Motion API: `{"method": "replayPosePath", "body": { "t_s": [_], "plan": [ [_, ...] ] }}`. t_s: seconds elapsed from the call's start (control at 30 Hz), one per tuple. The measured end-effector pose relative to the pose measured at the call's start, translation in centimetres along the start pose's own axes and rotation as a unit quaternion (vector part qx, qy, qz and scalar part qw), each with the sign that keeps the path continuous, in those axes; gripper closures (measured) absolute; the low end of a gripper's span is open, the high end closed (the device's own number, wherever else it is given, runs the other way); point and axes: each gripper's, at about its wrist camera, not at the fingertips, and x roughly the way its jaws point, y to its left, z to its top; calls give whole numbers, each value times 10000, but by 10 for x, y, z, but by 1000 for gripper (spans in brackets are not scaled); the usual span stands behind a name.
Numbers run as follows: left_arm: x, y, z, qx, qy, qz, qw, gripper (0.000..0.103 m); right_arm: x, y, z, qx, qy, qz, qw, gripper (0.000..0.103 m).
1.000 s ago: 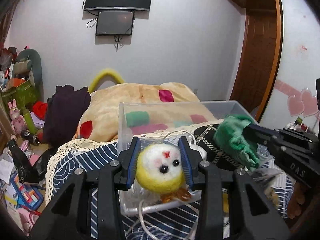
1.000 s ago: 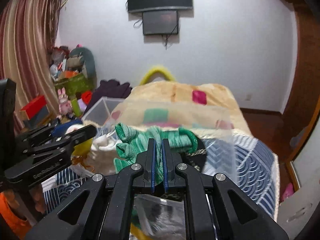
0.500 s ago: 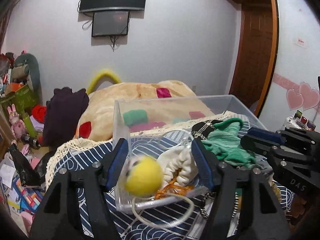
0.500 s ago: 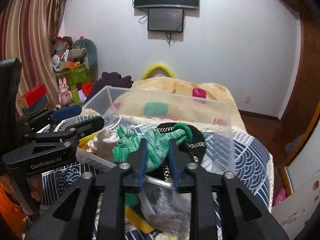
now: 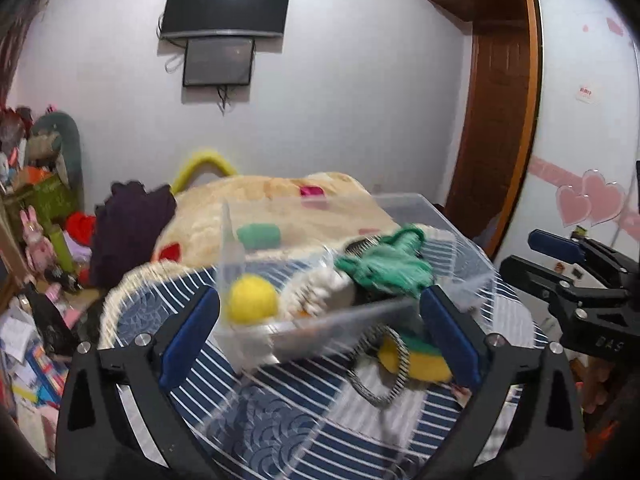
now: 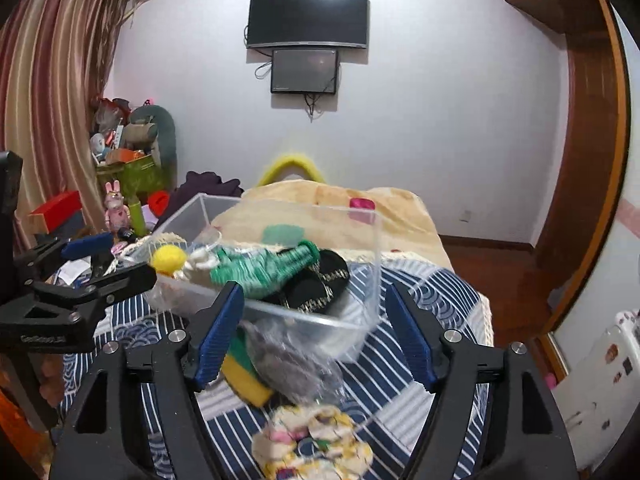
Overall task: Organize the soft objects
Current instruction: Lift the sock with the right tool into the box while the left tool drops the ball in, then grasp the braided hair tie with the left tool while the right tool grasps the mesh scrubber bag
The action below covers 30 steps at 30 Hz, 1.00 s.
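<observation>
While its blue-padded fingers stand spread wide with nothing between them, the left gripper [image 5: 318, 334] hangs just in front of the clear plastic box [image 5: 344, 318], which sits on the blue-and-white patterned bedspread [image 5: 280, 408]. Spread apart and holding nothing as well, the right gripper [image 6: 314, 334] faces the same box [image 6: 280, 310] from the other side. Inside the box, a round, fuzzy yellow ball [image 5: 252, 300] lies against the near left corner, beside a lumpy white knitted piece [image 5: 320, 290]. A crumpled green knit cloth [image 5: 386, 266] is draped over the white piece and over a black item with pale patterned bands [image 6: 320, 284] toward the box's right end. Outside the box, against its near wall, a yellow-and-green sponge [image 5: 416, 358] rests on the bedspread with a striped black-and-white ring [image 5: 380, 368] leaning on it; a crinkled clear bag [image 6: 288, 356] lies just beside it. Nearer the bedspread's front edge sits a pale flowered fabric bundle [image 6: 316, 444].
</observation>
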Motion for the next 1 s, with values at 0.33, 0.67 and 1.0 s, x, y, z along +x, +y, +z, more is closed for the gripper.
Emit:
{"method": "replayPosePath", "body": {
  "t_s": [0.33, 0.67, 1.0],
  "plan": [
    [18, -15, -40, -242, 647, -449, 9966, 2, 14, -10, -31, 277, 455, 190, 9984, 33],
    [44, -24, -60, -268, 1053, -819, 9907, 46, 40, -7, -46, 408, 884, 477, 9941, 33],
    [58, -27, -69, -204, 1240, -1115, 9858, 92, 52, -7, -51, 530, 989, 565, 9921, 61]
  ]
}}
